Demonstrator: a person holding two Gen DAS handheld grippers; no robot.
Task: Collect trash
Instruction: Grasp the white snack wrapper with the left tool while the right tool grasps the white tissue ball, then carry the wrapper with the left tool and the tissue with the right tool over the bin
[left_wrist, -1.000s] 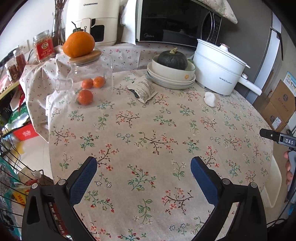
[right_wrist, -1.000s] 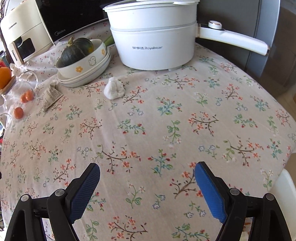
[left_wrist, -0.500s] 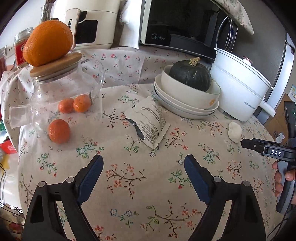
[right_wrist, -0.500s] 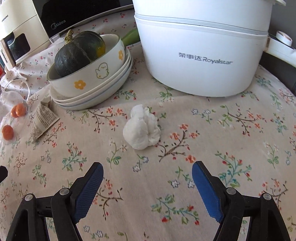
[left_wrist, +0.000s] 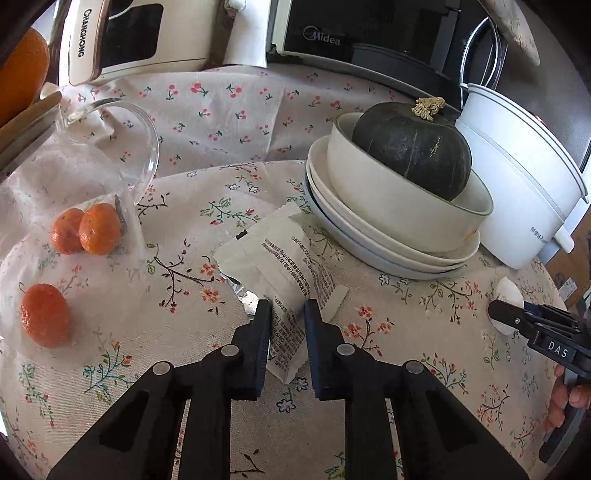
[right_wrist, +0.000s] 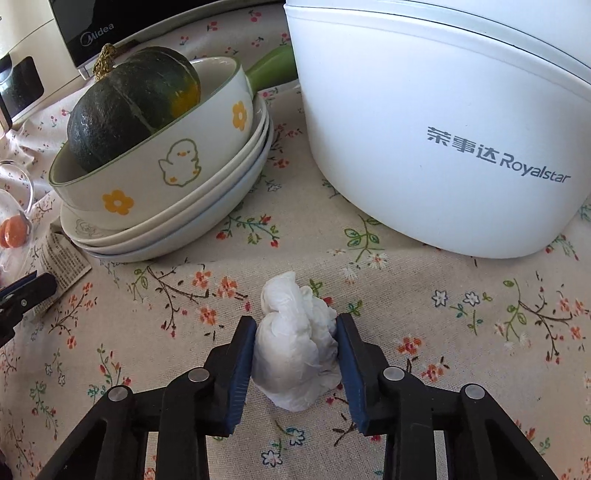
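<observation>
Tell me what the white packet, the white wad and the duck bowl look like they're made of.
White packet: probably plastic or foil film; thin, creased, printed, silvery at its torn edge. White wad: likely tissue paper; soft, matte, crumpled folds. Duck bowl: seemingly glazed ceramic; smooth, glossy, painted flowers, green rim.
</observation>
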